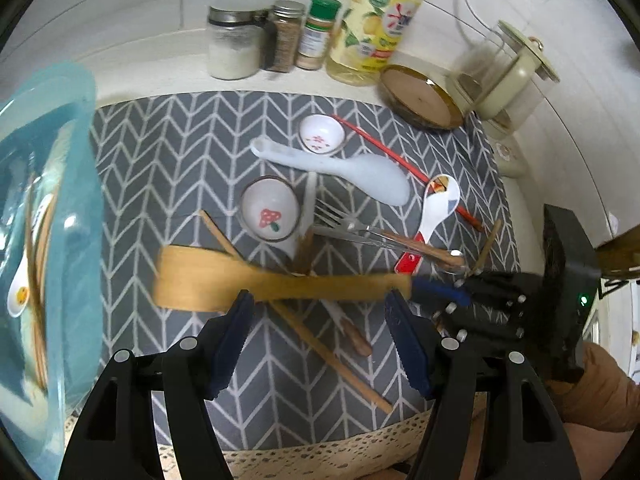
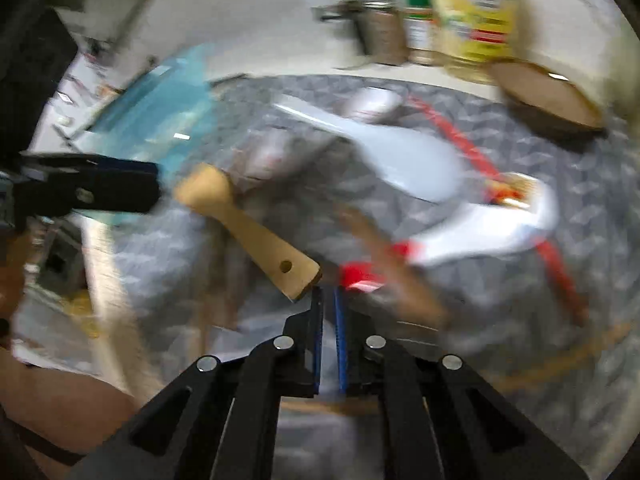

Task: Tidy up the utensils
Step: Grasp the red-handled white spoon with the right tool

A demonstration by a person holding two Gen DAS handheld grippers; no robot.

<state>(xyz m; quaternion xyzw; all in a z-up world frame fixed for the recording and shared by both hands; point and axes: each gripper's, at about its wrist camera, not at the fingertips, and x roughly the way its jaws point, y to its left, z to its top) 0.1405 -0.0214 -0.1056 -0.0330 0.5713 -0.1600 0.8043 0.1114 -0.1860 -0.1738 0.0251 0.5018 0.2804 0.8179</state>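
Observation:
A wooden spatula (image 1: 248,284) hangs blurred above the grey chevron mat (image 1: 168,152). My right gripper (image 2: 329,294) is shut on the tip of its handle (image 2: 294,276) and shows at the right of the left wrist view. My left gripper (image 1: 320,304) stands open, and the spatula crosses just past its fingertips without the pads pressing it. On the mat lie a white rice paddle (image 1: 340,168), a mushroom-print spoon (image 1: 270,210), a fork (image 1: 344,224), a red-handled ceramic spoon (image 1: 432,216), a red chopstick (image 1: 400,160) and wooden chopsticks (image 1: 332,356). A blue tub (image 1: 52,200) at the left holds spoons and sticks.
Along the tiled wall stand spice jars (image 1: 284,36), a yellow oil bottle (image 1: 376,24), a tilted brown dish (image 1: 420,98) and a glass pitcher (image 1: 508,76). A small flowered dish (image 1: 322,134) sits on the mat. A lace cloth edge (image 1: 320,448) runs along the front.

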